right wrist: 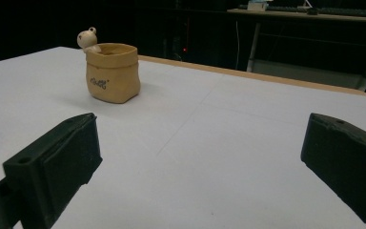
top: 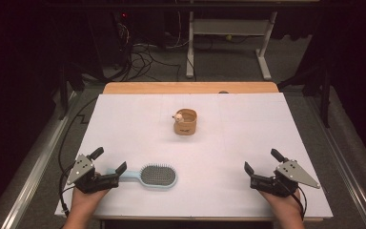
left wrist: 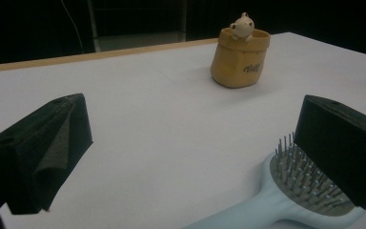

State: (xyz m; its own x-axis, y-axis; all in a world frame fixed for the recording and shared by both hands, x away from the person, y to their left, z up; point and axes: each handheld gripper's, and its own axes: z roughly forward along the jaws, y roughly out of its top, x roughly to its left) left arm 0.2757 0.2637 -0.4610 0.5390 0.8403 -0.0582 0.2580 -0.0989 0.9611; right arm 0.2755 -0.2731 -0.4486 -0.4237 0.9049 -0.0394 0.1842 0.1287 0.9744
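Resting near the table's front edge, we hold the left gripper and right gripper wide open, empty — the pale-blue plastic hairbrush with metal bristles lies just beside our left jaws.

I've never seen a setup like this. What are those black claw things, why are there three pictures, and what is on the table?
A person sits at a white table holding a hand-operated gripper in each hand. The left gripper and the right gripper each have two black jaws, standing wide open with nothing held.

The high view looks down from above the person. The other two pictures come from small cameras riding on each gripper, looking out between its own jaws.

On the table lie a light blue hairbrush, bristles up, and farther back a small tan pot with a little animal figure peeking over its rim. The hairbrush handle lies right beside the left gripper; whether they touch I cannot tell.
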